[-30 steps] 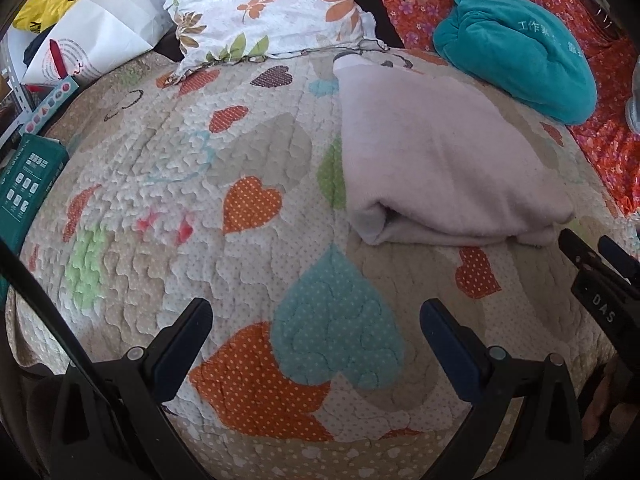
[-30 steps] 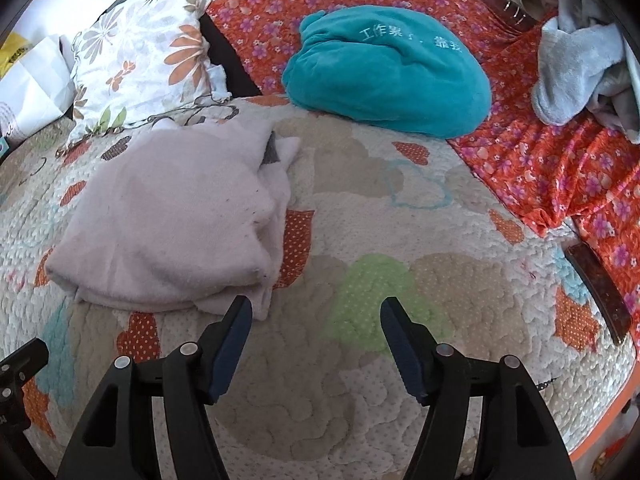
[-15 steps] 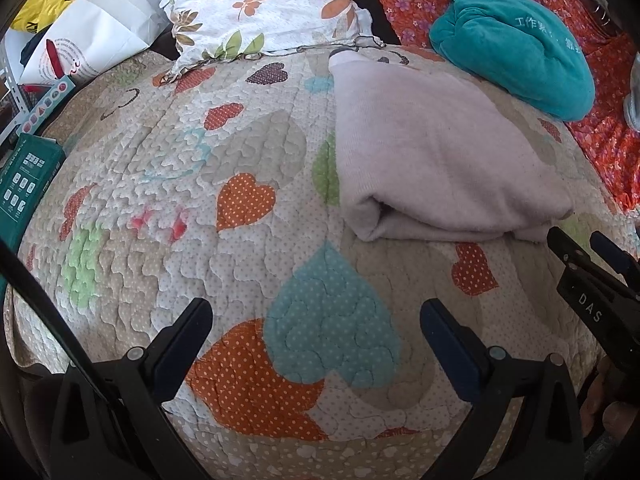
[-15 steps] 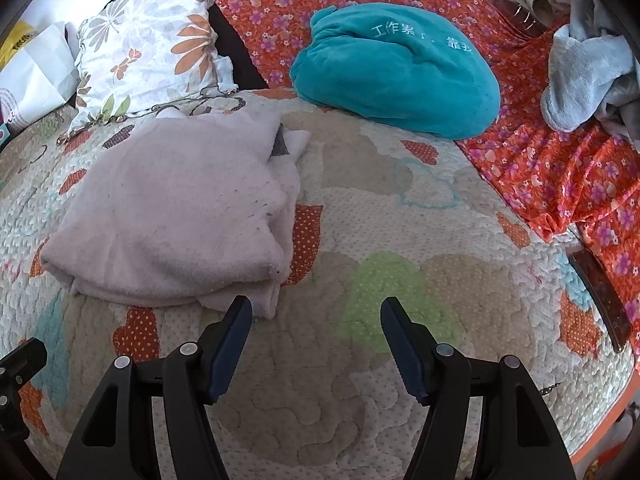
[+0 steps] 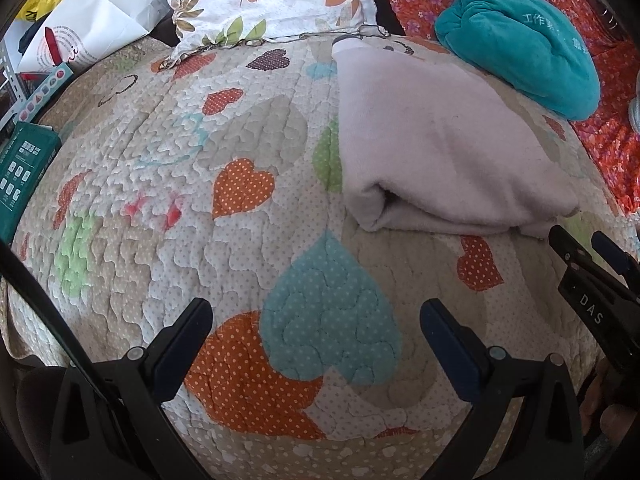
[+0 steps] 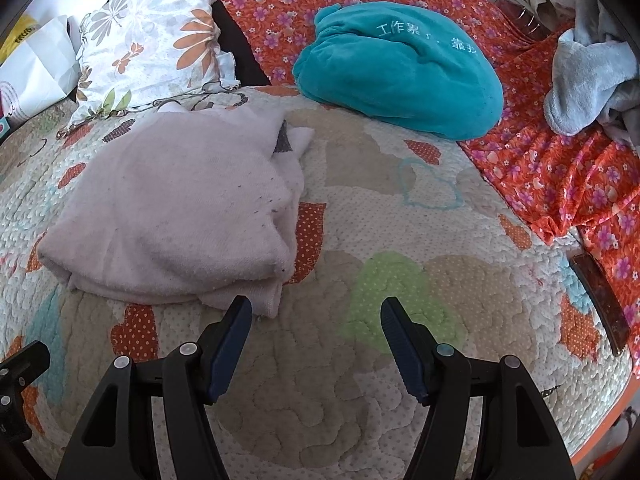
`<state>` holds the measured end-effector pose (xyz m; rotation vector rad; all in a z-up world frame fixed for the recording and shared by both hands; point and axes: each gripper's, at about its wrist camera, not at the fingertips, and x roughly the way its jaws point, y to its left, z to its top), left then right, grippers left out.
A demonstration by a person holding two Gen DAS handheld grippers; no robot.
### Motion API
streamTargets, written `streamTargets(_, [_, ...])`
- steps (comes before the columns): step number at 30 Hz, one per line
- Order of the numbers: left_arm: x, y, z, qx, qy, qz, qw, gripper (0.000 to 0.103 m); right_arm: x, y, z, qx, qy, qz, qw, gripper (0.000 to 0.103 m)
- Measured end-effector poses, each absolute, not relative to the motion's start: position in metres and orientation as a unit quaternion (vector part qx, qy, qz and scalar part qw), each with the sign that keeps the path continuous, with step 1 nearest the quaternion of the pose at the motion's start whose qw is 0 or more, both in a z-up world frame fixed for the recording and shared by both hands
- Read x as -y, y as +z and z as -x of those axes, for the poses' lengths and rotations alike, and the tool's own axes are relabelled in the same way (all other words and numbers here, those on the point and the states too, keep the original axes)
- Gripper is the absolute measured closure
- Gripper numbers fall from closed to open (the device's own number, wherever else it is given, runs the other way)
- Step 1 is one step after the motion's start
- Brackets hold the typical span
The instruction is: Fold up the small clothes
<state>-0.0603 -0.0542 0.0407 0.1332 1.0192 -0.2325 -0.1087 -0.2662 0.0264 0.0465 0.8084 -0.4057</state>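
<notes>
**A:** Start with the left wrist view. What do you make of it?

**B:** The left gripper [image 5: 316, 320] hangs over the quilted bedspread with coloured polka-dot hearts [image 5: 240, 128], its jaws wide apart with nothing between them, only a teal and an orange heart below. The pale pink fleecy garment [image 5: 440, 152] lies folded into a thick pad, ahead of the jaws and off to their right, well clear of both tips. Its rolled fold edge faces the jaws. The right gripper [image 5: 592, 256] pokes in at the right edge, its tips just short of the garment's near right corner.

**A:** And the right wrist view?

**B:** The right gripper [image 6: 316, 320] also has its jaws apart and empty. The pink garment [image 6: 180, 208] sits ahead and to the left of them; its loose near corner lies just beside the left jaw tip, though I cannot tell whether they touch. Far ahead lies a plush teal cushion with stitched lettering [image 6: 400, 76], and far right a crumpled pale grey fleece cloth [image 6: 588, 76] on the orange flowered sheet [image 6: 560, 184].

**A:** So which step is this?

**B:** I'd judge the pink piece is folded, perhaps short of a last fold or a tidy, with both hands free. Next calls for either pinching that straggling near corner to square it, or reaching far right for the grey cloth.
</notes>
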Motion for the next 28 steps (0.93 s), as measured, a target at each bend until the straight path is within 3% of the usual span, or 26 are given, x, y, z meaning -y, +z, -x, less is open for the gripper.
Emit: streamTargets(28, [0.065,0.037,0.055,-0.484,-0.13,-0.072,0.862,0.0,0.263,0.025,0.106,-0.388,-0.2,-0.015,0.899,0.031])
